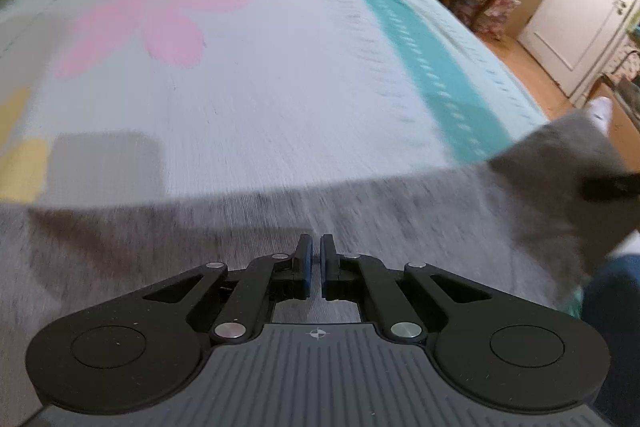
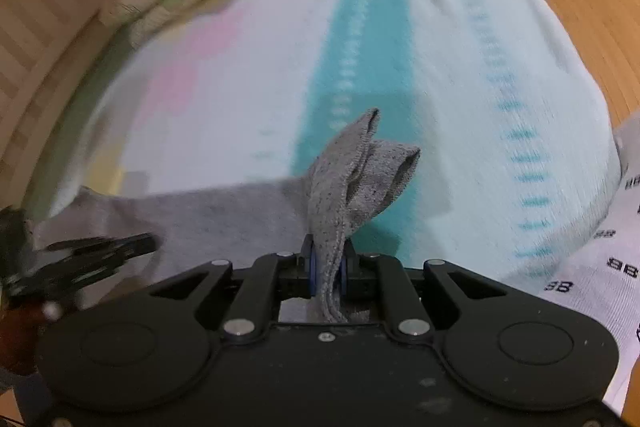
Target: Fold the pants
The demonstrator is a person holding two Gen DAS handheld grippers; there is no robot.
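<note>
While the right tool [image 2: 328, 267] clenches a bunched cuff of the soft grey knit pants [image 2: 224, 215], lifting it to fold, the left tool [image 1: 316, 259], nearly closed at nine o'clock, shows nothing gripped above cloth spread on the pastel floral bed [image 1: 280, 67].

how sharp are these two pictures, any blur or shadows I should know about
Left wrist view: motion blur streaks the bedsheet and the grey pants, while the left gripper stays crisp; a soft square shadow lies on the sheet at left. Right wrist view: background smeared too, floor included; the right gripper and the pinched pants fabric are sharp.
</note>
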